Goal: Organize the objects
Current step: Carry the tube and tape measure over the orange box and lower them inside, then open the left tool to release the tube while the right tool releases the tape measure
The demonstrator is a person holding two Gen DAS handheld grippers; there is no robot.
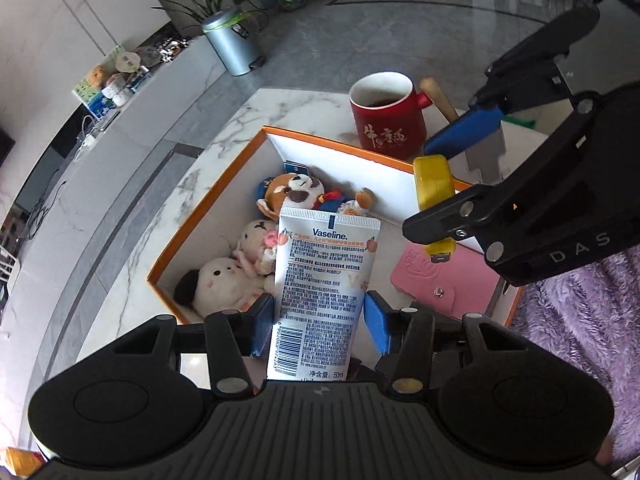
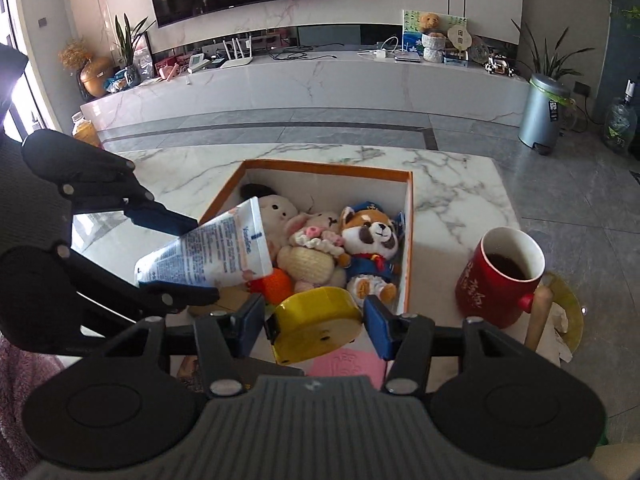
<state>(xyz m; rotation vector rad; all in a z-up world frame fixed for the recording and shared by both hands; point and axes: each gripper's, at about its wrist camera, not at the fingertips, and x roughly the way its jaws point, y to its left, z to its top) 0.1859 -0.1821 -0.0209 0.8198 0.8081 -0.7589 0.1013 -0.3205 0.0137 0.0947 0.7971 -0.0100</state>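
An orange-rimmed white box stands on the marble table and holds several plush toys. My left gripper is shut on a white Vaseline tube and holds it over the box; the tube also shows in the right wrist view. My right gripper is shut on a yellow tape measure above the box's near edge; the tape measure also shows in the left wrist view. A pink card wallet lies in the box.
A red mug with dark drink stands on the table right of the box, next to a wooden handle. A purple fluffy cloth lies by the box. A metal bin stands on the floor.
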